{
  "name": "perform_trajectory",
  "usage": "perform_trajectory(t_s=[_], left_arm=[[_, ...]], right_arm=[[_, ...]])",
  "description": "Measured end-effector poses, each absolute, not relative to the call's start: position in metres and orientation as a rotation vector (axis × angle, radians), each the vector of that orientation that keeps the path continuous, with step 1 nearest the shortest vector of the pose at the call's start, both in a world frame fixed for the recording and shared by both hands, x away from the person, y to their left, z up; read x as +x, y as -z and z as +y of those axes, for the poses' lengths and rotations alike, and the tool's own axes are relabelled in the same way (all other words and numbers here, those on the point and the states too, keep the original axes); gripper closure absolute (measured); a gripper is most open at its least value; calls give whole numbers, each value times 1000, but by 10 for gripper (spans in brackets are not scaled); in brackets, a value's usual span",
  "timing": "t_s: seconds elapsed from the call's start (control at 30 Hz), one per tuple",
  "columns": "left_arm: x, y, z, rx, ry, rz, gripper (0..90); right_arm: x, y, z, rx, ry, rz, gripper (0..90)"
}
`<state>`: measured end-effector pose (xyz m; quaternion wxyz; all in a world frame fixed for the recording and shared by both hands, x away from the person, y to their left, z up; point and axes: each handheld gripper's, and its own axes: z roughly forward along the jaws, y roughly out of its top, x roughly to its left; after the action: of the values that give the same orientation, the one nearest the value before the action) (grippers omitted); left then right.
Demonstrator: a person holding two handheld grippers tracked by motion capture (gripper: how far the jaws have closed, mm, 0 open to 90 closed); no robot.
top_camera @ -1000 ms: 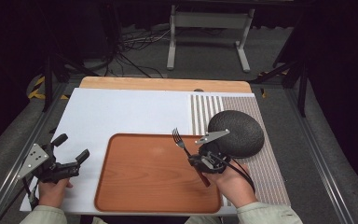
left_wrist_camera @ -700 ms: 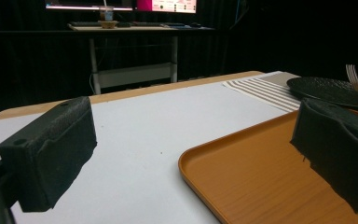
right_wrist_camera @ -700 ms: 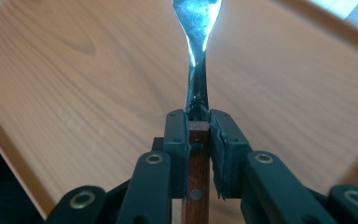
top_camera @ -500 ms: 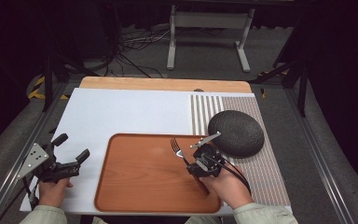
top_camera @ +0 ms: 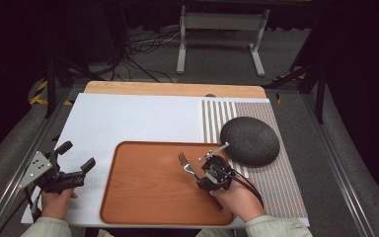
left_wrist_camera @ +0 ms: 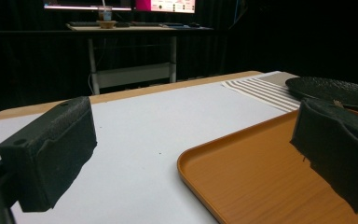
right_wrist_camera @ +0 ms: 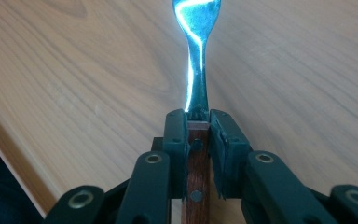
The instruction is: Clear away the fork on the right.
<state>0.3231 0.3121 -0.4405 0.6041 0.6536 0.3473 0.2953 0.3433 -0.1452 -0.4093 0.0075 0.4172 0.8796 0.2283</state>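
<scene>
Right gripper [top_camera: 201, 174] clamped on fork [top_camera: 186, 164] over tray [top_camera: 148, 197], fork not yet set down; left gripper [top_camera: 74, 165] idle, jaws apart, beside tray; plate [top_camera: 249, 140] bare.

Readable text: none is showing on anything in these views.
Screens [left_wrist_camera: 121, 4]: glowing at the top of the left gripper view, too small and cut off to read.
Tray [top_camera: 148, 197], fork [right_wrist_camera: 196, 56], mat [top_camera: 271, 173]: carrying no labels, brands or numbers.
</scene>
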Motion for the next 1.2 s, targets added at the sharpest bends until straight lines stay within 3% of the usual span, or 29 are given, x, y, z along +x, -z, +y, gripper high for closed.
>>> perform_trajectory(t_s=[0.53,0.7,0.9,0.97,1.07,1.13,1.2], left_arm=[[323,440,312,1510,-684,804,7],[323,440,313,1507,-685,804,7],[323,439,313,1507,-687,805,7],[323,440,313,1506,-686,805,7],[323,440,313,1507,-686,805,7],[323,440,313,1506,-686,805,7],[323,440,313,1506,-687,806,7]], right_arm=[[345,424,-141,1326,-651,2798,763],[346,419,-142,1316,-686,2770,580],[345,411,-142,1157,-743,2765,466],[345,408,-142,1046,-790,2747,391],[346,403,-141,928,-835,2728,365],[345,398,-138,822,-843,2705,416],[344,395,-136,749,-867,2689,594]])
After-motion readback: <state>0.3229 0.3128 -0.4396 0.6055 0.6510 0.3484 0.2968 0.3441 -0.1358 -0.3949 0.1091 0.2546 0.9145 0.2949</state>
